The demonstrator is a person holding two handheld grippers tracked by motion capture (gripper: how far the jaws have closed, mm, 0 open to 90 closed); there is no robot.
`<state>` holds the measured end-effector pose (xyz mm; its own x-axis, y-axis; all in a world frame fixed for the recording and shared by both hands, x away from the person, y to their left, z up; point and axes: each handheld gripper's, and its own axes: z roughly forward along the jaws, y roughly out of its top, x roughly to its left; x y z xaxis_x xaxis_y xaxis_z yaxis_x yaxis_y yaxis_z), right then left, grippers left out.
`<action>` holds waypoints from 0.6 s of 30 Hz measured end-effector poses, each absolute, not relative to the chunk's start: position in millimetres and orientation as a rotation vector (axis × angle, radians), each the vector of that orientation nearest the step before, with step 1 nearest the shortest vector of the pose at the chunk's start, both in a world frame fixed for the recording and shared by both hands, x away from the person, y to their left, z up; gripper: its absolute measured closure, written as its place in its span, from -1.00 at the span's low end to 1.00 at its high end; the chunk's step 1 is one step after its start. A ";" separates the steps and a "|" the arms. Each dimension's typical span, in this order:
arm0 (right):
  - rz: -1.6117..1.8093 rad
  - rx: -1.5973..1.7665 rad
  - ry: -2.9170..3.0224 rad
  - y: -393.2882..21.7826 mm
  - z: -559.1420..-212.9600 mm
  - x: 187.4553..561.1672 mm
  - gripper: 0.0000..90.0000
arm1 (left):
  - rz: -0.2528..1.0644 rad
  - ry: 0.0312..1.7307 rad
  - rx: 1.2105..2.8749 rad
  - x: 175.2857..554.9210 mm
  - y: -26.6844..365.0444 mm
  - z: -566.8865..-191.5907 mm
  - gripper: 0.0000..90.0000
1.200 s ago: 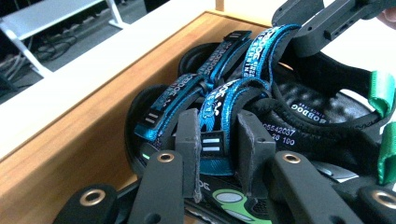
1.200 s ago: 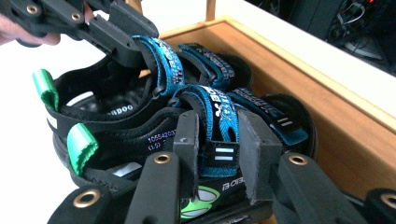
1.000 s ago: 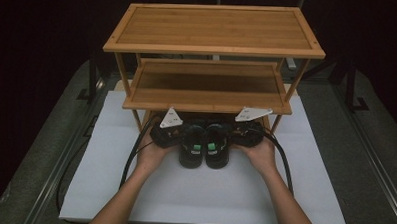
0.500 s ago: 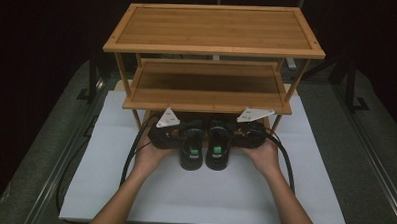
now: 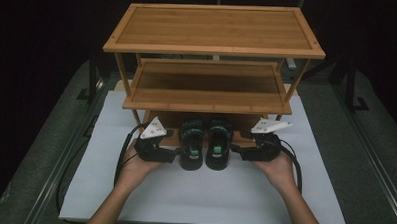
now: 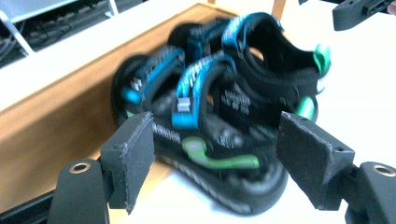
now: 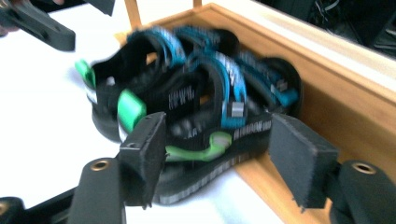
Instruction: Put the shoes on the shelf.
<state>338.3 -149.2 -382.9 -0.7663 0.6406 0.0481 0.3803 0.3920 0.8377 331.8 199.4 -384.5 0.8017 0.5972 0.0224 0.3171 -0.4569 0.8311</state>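
Two black sandals with blue straps and green tabs stand side by side, the left sandal (image 5: 191,144) (image 6: 219,112) and the right sandal (image 5: 219,143) (image 7: 201,107). Their toes rest on the lowest board of a bamboo rack (image 5: 214,27). My left gripper (image 5: 177,152) (image 6: 217,140) lies just left of the pair. My right gripper (image 5: 237,149) (image 7: 215,149) lies just right of it. Both sets of jaws have just been opening. Each frames the sole of its near sandal without pressing on it.
The rack has three shelves and stands at the back of a white board (image 5: 208,197) on a grey table. The lowest board's raised wooden edge (image 7: 345,107) runs right beside the sandals. Cables trail from both grippers toward the table's front.
Both grippers have let go of the sandals and drawn apart, left one leftward, right one rightward, jaws wider. The sandals stay put at the rack's foot.
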 end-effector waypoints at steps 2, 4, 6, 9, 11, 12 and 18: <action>1.297 0.913 2.387 -152.4 -389.8 333.3 -0.25 | 0.377 0.683 2.092 327.8 202.5 -391.6 -0.39; 1.290 0.935 2.405 -154.7 -396.5 330.8 -0.28 | 0.352 0.697 2.113 324.3 204.4 -401.1 -0.40; 1.274 0.952 2.414 -155.1 -402.9 328.6 -0.30 | 0.338 0.705 2.130 322.7 204.1 -408.1 -0.42; 1.241 0.979 2.452 -151.0 -414.2 328.9 -0.37 | 0.330 0.712 2.164 321.8 200.2 -418.7 -0.48; 1.217 0.975 2.467 -145.3 -423.0 327.9 -0.39 | 0.309 0.720 2.175 322.7 196.7 -425.5 -0.51; 1.211 0.979 2.478 -143.2 -425.9 327.7 -0.41 | 0.309 0.717 2.192 323.0 194.9 -428.4 -0.53; 1.165 0.979 2.523 -126.7 -438.7 326.7 -0.51 | 0.327 0.694 2.280 322.7 180.9 -442.9 -0.62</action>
